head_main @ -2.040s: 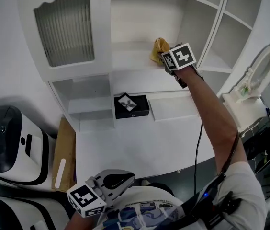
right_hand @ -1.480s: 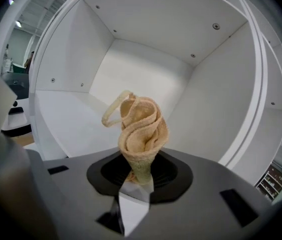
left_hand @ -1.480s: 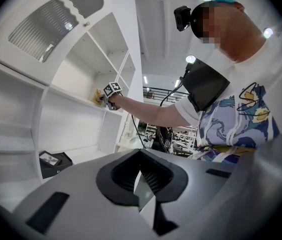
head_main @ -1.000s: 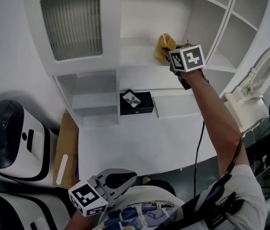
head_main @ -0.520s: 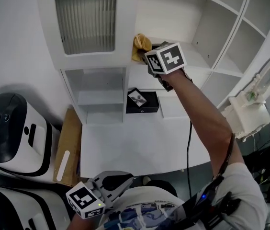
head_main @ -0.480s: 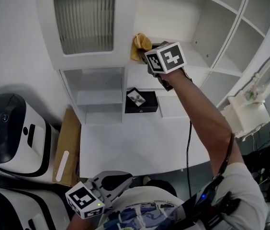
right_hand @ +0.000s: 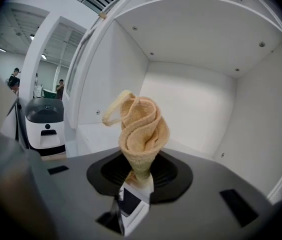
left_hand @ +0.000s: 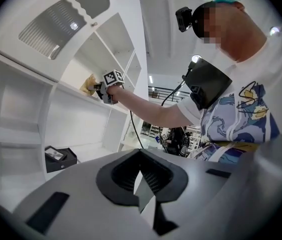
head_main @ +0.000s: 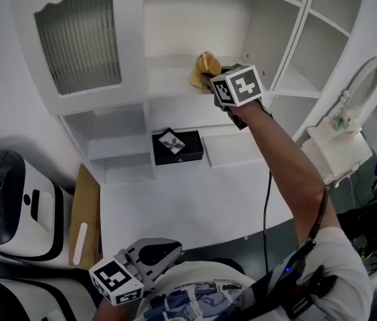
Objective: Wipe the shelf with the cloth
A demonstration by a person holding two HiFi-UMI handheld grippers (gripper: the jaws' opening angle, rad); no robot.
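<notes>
A yellow-tan cloth [head_main: 206, 67] is bunched on the white middle shelf [head_main: 168, 79] of an open cabinet. My right gripper [head_main: 214, 79] is shut on the cloth, arm stretched up to the shelf. The right gripper view has the cloth [right_hand: 141, 131] standing up as a rolled cone from the closed jaws of the right gripper [right_hand: 135, 184], with the shelf's back wall behind. My left gripper [head_main: 167, 251] hangs low by the person's torso, far from the shelf. In its own view the left gripper [left_hand: 143, 186] is shut and holds nothing. That view also catches the cloth [left_hand: 88, 85] from afar.
A black box [head_main: 177, 147] sits on the desk under the shelf. A ribbed-glass cabinet door [head_main: 78, 42] stands at the left, upright dividers [head_main: 295, 32] at the right. A white machine [head_main: 8, 199] and a wooden board [head_main: 85, 216] lie left; a white mirror stand [head_main: 349, 112] right.
The right gripper has slid the cloth rightward along the shelf, away from the cabinet door edge where it was half a second ago. The left gripper stays put.
</notes>
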